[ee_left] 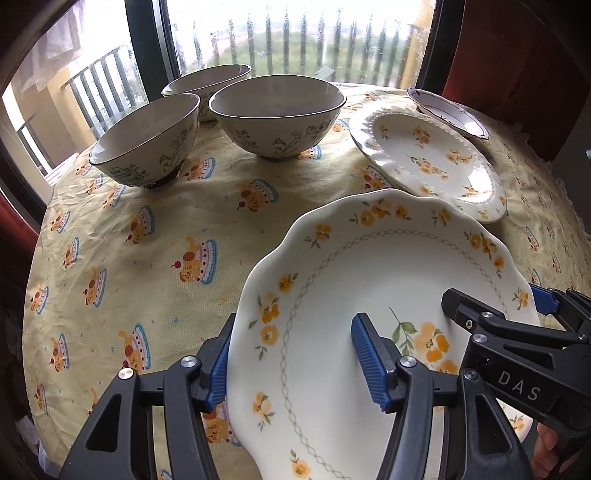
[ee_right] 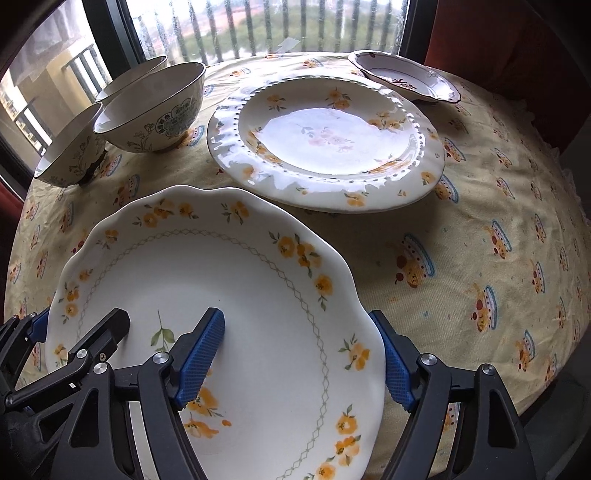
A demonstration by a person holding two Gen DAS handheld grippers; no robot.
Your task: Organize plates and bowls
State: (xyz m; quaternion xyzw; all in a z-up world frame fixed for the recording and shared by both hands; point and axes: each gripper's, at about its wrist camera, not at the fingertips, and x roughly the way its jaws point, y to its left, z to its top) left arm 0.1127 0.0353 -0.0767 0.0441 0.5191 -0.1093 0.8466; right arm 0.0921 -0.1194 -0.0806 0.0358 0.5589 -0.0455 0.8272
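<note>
Both grippers were on the same scalloped plate, one on each side.

The left gripper point(ee_left: 295, 363) straddled the left rim of the scalloped plate point(ee_left: 369, 273), one blue pad under the edge and one on the face; couldn't tell if the pads were actually pressing. The right gripper point(ee_right: 303, 363) straddled the right rim the same way, jaws spread wide, grip also unclear. The plate sat near the front of the yellow tablecloth point(ee_left: 147, 221). Behind it was a beaded plate point(ee_right: 325, 144), a small dark-rimmed dish point(ee_right: 402, 79) at the back right, and three bowls point(ee_left: 277, 114) clustered at the back left by the window point(ee_left: 295, 33).
</note>
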